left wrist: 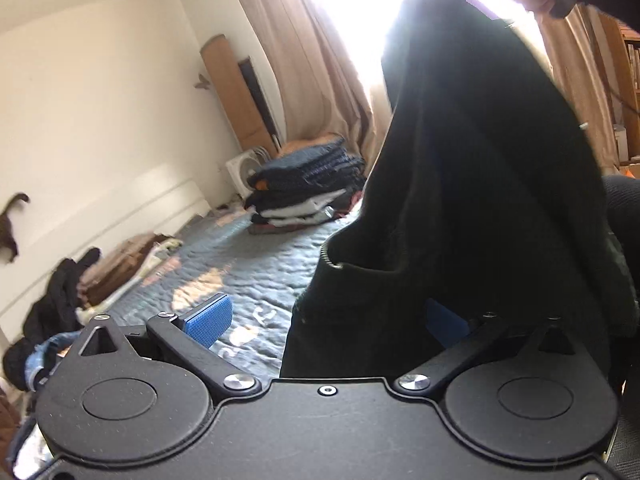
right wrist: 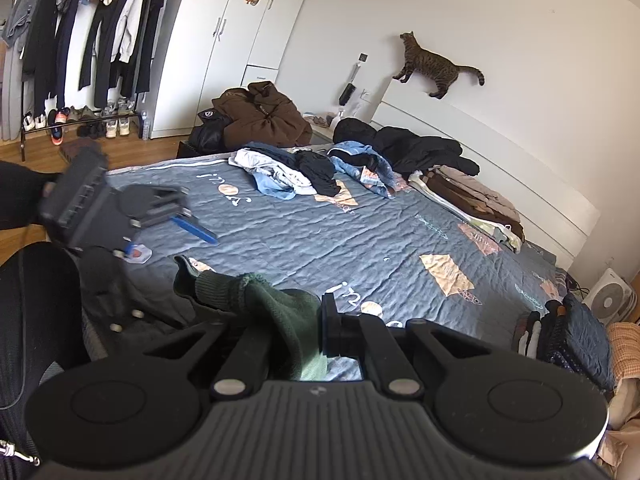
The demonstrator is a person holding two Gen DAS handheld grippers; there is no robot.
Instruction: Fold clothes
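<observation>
Right tool (right wrist: 294,344) clamped on dark green garment (right wrist: 280,312), left tool (left wrist: 324,320) agape, unfolded heap (right wrist: 304,168) beyond on bed (right wrist: 360,232).

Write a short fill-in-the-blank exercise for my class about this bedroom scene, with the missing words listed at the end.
1. The right gripper is shut on a dark ____ garment.
2. The left gripper has its fingers ____.
3. A striped ____ stands on the white headboard.
4. A pile of unfolded clothes lies on the blue ____.

Missing words: green; open; cat; bed cover
</observation>
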